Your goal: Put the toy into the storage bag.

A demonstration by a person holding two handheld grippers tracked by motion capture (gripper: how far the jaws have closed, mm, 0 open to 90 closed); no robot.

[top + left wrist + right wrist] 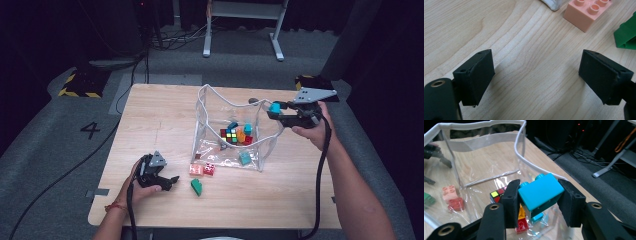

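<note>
Cyan building brick (540, 192), clamped studs-up between the pads of the right gripper (276, 111), hangs just over the rim of the clear plastic bag (201, 120), on the side farthest from the left gripper (170, 181). So this one looks about to go in rather than already dropped.

Inside the bag a fair pile has built up: a puzzle cube (230, 135), an orange piece (241, 135), a red brick (248, 140), more cyan bits, and a teal block (245, 158) lying against the near wall.

Outside the bag, just beside its near edge, three pieces wait on the wooden table (150, 115): a pink brick (196, 170), a red brick (210, 169) touching it, and a green piece (196, 186) a little nearer the person.

That left gripper rests low on the table near the green piece, its jaws spread wide with only bare wood between them. I'd judge the sorting well past halfway.
</note>
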